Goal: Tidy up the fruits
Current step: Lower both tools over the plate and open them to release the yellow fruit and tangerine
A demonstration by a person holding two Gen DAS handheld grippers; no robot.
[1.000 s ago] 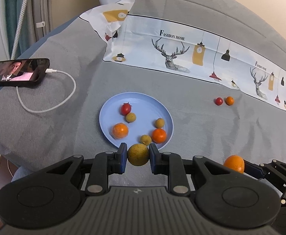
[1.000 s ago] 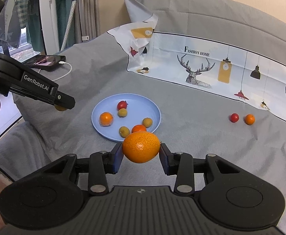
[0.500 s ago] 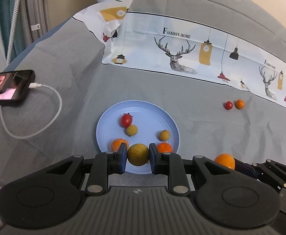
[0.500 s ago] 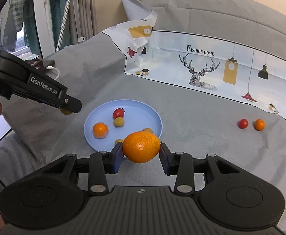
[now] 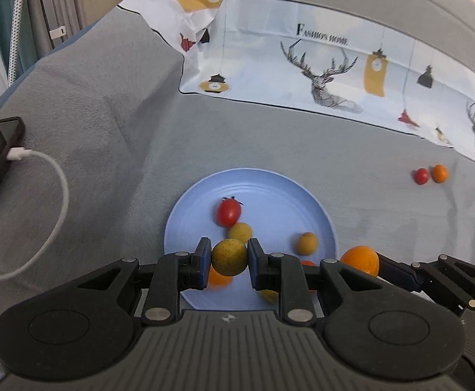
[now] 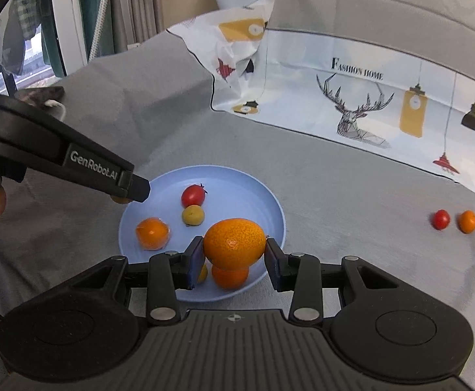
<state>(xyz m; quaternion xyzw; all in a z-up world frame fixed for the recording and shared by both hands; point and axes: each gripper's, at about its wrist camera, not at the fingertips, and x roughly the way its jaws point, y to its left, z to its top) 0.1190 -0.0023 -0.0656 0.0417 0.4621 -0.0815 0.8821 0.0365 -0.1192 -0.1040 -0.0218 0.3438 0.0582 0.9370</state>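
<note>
Both grippers carry fruit over the blue plate for sorting: your left gripper clamps a yellow-green fruit, right gripper clamps an orange; two strays remain on the cloth.

right gripper clamps an orange over the blue plate.

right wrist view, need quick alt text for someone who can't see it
The right hand-held gripper holds an orange over a blue plate already holding small fruits on a grey cloth. The left hand-held gripper reaches in over the plate's left rim, and a red and an orange fruit lie off to the right.
</note>
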